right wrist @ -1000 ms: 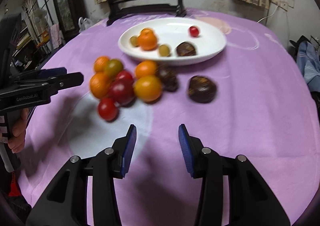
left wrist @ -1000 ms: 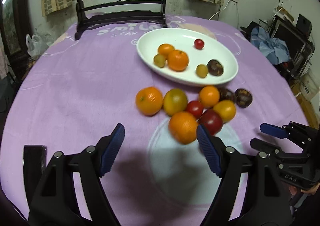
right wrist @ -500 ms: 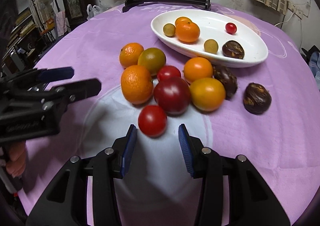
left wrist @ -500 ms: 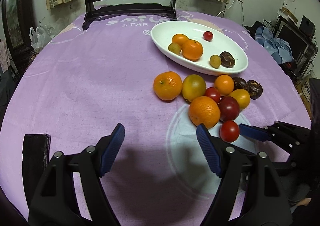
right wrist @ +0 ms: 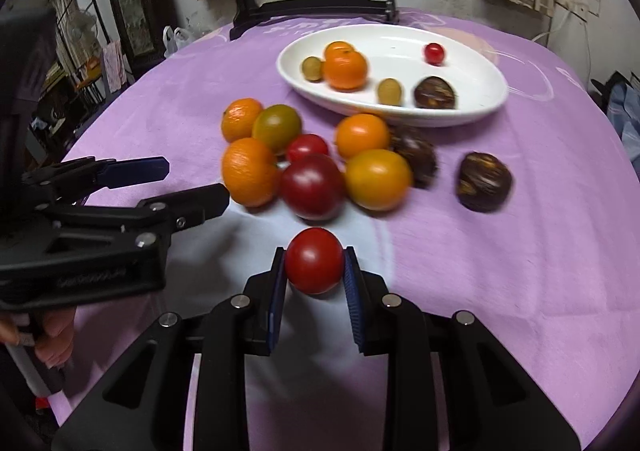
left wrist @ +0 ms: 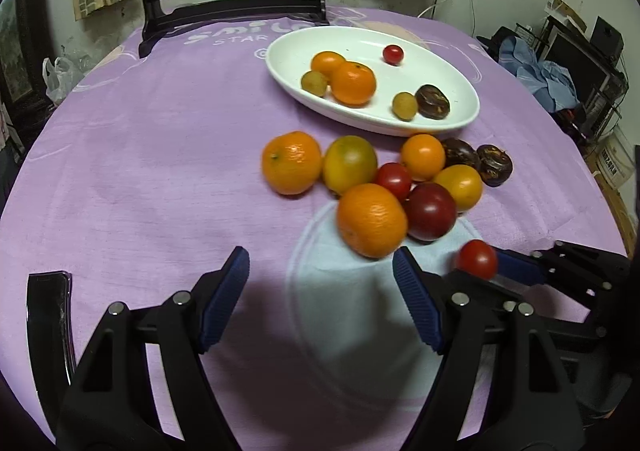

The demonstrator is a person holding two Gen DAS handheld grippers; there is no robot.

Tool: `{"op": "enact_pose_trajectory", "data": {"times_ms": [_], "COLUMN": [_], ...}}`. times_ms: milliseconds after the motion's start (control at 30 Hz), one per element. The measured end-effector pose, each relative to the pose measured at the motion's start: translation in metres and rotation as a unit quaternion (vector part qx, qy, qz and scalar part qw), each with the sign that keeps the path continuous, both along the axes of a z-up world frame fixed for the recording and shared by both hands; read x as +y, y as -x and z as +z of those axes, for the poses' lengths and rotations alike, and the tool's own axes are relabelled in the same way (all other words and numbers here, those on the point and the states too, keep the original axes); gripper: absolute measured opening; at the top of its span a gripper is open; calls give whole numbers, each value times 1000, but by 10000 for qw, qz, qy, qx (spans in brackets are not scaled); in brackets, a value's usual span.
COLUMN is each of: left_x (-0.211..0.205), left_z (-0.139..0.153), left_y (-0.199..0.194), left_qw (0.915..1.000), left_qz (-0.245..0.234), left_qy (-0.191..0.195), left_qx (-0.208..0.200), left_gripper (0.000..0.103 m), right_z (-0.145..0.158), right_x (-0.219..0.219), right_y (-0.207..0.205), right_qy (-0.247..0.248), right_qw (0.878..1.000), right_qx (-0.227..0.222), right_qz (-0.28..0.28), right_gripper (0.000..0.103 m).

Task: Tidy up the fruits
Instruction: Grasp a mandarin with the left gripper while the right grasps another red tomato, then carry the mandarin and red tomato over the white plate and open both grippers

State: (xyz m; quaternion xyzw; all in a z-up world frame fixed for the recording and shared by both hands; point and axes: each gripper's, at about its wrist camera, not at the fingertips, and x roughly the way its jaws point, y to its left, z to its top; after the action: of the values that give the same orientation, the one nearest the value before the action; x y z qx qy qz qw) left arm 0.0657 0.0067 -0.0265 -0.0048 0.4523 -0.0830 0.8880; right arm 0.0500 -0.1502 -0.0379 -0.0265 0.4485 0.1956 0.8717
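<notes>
My right gripper (right wrist: 314, 265) is shut on a small red tomato (right wrist: 314, 266), just above the purple cloth; the tomato also shows in the left wrist view (left wrist: 476, 259). My left gripper (left wrist: 320, 279) is open and empty, just short of a large orange (left wrist: 371, 220). A cluster of loose fruit lies in front: oranges, a dark red tomato (right wrist: 312, 187), a yellow tomato (right wrist: 378, 179), dark brown fruits (right wrist: 484, 181). A white oval plate (right wrist: 460, 113) behind holds several fruits.
A dark chair (left wrist: 236, 7) stands behind the round table. A black phone (left wrist: 48, 315) lies at the left near the table edge. A pale round patch marks the cloth (left wrist: 352, 331) under the grippers. Clutter and shelves stand at the right (left wrist: 580, 63).
My right gripper has moved forward around the small red tomato and closed on it. My left gripper has come nearer the fruit cluster, still open.
</notes>
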Motion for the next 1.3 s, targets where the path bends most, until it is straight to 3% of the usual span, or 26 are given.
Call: {"op": "enact_pose_trajectory", "data": {"times_ms": [167, 300, 467, 600, 733, 1000, 1300], "left_x": [-19, -29, -33, -32, -26, -21, -31], "left_z": [-5, -14, -21, -18, -14, 35, 72], "left_y": [-4, -12, -26, -28, -24, -9, -58], "left_qw": [9997, 9992, 9988, 9989, 9987, 9986, 9981], "left_qz": [-184, -229, -210, -339, -369, -526, -341], "left_qy": [-144, -277, -375, -220, -145, 65, 173], "left_qx": [67, 194, 233, 233, 328, -86, -480], "left_gripper": [75, 62, 58, 41, 40, 40, 40], "right_z": [2, 6, 9, 9, 15, 55, 76], "right_x": [-28, -41, -50, -52, -53, -62, -50], "right_y": [8, 14, 18, 17, 18, 5, -54], "right_qy": [-147, -244, -316, -324, -312, -164, 160], "right_qw": [9998, 9995, 9992, 9991, 9991, 9972, 9932], "right_qx": [-8, -59, -72, -54, -134, -650, -1127], "right_qz": [-143, -194, -245, -273, -268, -329, -255], "right_gripper": [28, 28, 28, 28, 28, 28, 28]}}
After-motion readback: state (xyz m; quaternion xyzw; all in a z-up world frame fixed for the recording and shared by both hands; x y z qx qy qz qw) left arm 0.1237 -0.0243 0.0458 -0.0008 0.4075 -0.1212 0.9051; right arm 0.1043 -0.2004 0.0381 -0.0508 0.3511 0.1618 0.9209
